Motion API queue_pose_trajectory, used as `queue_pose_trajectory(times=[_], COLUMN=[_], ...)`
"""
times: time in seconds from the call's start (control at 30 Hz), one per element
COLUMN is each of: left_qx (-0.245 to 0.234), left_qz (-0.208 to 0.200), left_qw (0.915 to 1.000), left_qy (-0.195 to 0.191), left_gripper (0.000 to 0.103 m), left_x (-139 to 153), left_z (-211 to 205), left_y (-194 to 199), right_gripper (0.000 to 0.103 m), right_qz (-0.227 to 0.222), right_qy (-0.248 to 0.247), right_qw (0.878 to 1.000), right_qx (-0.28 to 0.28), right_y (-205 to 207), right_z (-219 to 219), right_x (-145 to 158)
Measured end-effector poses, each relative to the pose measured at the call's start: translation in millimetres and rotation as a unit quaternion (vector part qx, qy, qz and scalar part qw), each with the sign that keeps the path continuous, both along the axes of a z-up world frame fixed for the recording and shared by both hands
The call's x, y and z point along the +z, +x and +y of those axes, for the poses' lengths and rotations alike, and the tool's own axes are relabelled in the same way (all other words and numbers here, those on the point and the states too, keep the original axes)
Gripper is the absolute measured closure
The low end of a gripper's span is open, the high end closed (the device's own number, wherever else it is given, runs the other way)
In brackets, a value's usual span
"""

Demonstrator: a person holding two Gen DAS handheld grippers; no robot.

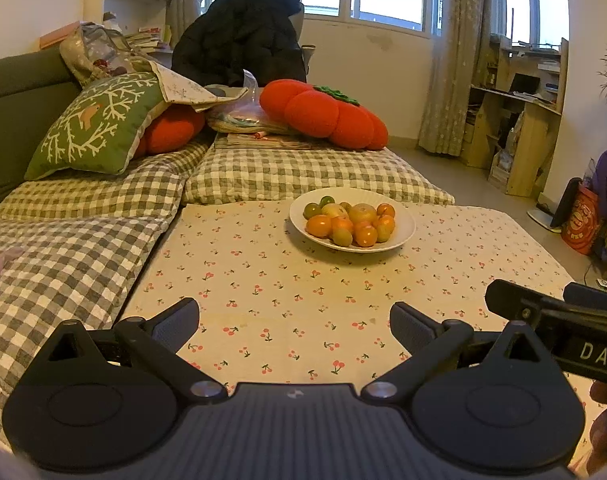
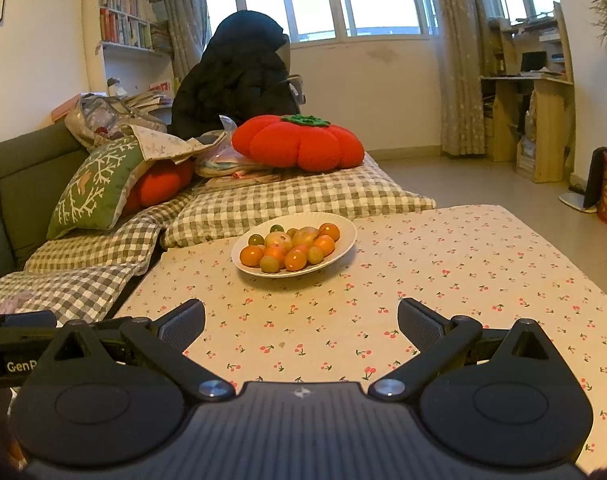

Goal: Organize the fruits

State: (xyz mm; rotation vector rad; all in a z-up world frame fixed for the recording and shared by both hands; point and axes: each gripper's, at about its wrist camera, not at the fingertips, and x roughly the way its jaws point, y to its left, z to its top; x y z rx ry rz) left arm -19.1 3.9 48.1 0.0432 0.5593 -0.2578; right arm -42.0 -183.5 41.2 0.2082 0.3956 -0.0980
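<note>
- fruits (image 1: 349,220) lay heaped in a white plate (image 1: 406,227) on the far half of the counter (image 1: 271,304), which wore a cream cloth printed with small red cherries.
- most of the pile was orange and round, with a few green ones at the back and left edge and a couple of paler yellow pieces in the middle.
- from the right wrist view the same fruits (image 2: 293,246) sat in the plate (image 2: 345,236) a little left of centre, well ahead of the jaws.
- left gripper (image 1: 295,320) hovered low over the near part of the cloth, its jaws spread wide and holding nothing.
- right gripper (image 2: 301,320) was just beside it, also low over the cloth, jaws spread wide and holding nothing; part of it showed at the right edge of the left wrist view.
- behind the counter lay a sofa under a grey checked cover (image 1: 303,176), carrying a red tomato-shaped cushion (image 1: 323,114) and a green cushion (image 1: 97,128) with a white branch pattern.
- a dark quilted coat (image 2: 239,76) stood heaped behind the cushions, under the windows.
</note>
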Motion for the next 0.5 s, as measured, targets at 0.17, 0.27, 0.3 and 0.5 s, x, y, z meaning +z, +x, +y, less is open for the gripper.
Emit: queue_pose_trajectory(times=[0.17,0.27,0.3,0.5], left_qx=[0.001,0.001,0.002,0.001], left_qz=[0.006,0.005,0.004,0.002], left_qw=[1.0,1.0,1.0,1.0], left_qy=[0.001,0.001,0.002,0.005], left_gripper=[0.006,0.006,0.006,0.006], left_x=[-1.5,-1.5,-1.4,-2.2], left_z=[0.6,0.9,0.9,0.0], left_y=[0.7,0.7,0.7,0.3], right_gripper=[0.0,0.0,0.0,0.0], right_qz=[0.003,0.003,0.002,0.004], right_qy=[0.006,0.005,0.005,0.007], right_qw=[1.0,1.0,1.0,1.0], right_qx=[0.0,-0.001,-0.001,-0.003], right_y=[0.2,-0.4,-0.5,-1.6], right_z=[-0.3,-0.1,-0.1,0.1], right_x=[-1.8,-1.7,-1.7,-2.6])
